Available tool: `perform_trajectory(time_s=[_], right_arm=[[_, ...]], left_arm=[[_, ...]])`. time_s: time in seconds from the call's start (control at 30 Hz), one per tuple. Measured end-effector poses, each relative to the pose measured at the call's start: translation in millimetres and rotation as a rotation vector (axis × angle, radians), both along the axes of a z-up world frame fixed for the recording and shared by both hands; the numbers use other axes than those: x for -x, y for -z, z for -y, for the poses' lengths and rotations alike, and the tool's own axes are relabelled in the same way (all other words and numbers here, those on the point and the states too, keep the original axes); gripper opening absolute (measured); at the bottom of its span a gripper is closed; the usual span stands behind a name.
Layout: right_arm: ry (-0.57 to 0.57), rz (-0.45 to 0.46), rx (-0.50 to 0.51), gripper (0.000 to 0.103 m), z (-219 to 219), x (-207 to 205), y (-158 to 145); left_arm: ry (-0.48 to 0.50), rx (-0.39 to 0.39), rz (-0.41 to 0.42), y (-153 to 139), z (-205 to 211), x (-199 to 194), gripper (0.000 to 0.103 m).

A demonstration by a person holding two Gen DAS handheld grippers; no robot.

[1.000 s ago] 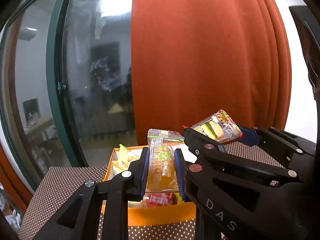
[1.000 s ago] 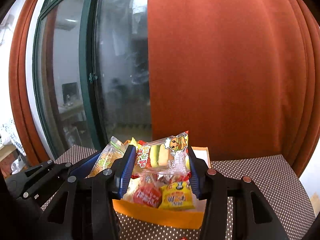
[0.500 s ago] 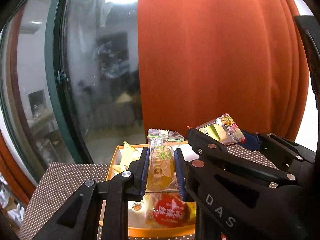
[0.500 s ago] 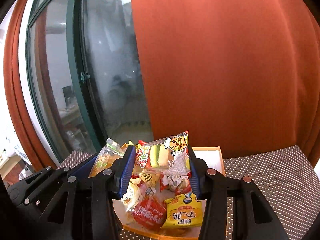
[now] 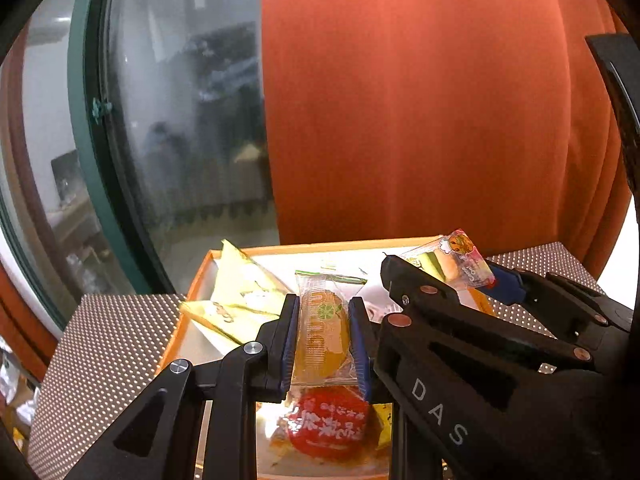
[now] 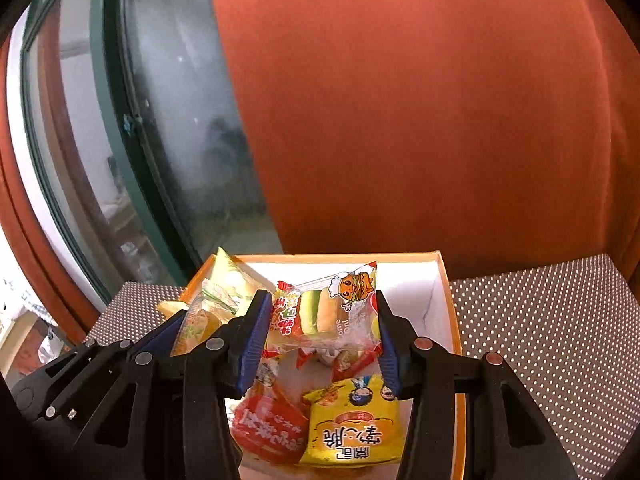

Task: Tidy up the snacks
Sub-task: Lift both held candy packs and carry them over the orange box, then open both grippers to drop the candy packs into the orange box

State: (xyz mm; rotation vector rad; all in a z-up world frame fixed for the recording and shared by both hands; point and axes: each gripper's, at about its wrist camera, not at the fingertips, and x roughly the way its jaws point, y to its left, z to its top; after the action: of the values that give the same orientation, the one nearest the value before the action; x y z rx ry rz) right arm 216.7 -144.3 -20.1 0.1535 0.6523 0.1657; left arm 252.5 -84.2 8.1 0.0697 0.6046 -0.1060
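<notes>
Left hand-held gripper around orange snack packet, above box.

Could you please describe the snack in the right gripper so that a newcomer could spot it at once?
Find the orange box on the dotted tablecloth. Above it, the right gripper clamps a clear packet; it alone bears a cartoon burger.

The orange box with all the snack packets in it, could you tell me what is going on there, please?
A person is sorting snacks with two handheld grippers. The left gripper is shut on an orange jelly packet, and the right gripper is shut on a burger gummy packet. Both are held above the orange box, which already holds a red packet and a yellow packet. Neither has been let go yet.
</notes>
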Motion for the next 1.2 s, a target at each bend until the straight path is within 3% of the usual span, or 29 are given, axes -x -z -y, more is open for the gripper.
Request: perform_trajectory(time_s=[0.37,0.57,0.67,0.77,1.0,1.2], right_arm=[[0.012,-0.107,0.018,0.052,23.8,-20.0,30.3],[-0.006,-0.163,0.015,0.052,24.4,-28.9,44.5],[-0.011,-0.184,0.023,0.052,22.6,-31.9,51.6],[-0.022,-0.198,0.025,0.051,19.3,-34.8,56.8],[-0.072,-0.215,0.049,0.051,-0.5,-32.2,62.2],[-0.093,-0.229,0.059,0.051,-6.4,-26.1,62.1]], left_arm=[[0.035,0.057,-0.118,28.3,13.5,-39.1,0.023],[0.029,0.05,-0.184,44.1,17.0,-43.7,0.026],[0.015,0.047,-0.206,50.6,13.4,-46.4,0.041],[0.0,0.047,-0.23,54.6,6.8,-44.9,0.074],[-0.026,-0.03,-0.207,57.0,-4.2,-31.4,0.079],[0.001,-0.029,-0.23,61.7,-7.0,-27.6,0.084]])
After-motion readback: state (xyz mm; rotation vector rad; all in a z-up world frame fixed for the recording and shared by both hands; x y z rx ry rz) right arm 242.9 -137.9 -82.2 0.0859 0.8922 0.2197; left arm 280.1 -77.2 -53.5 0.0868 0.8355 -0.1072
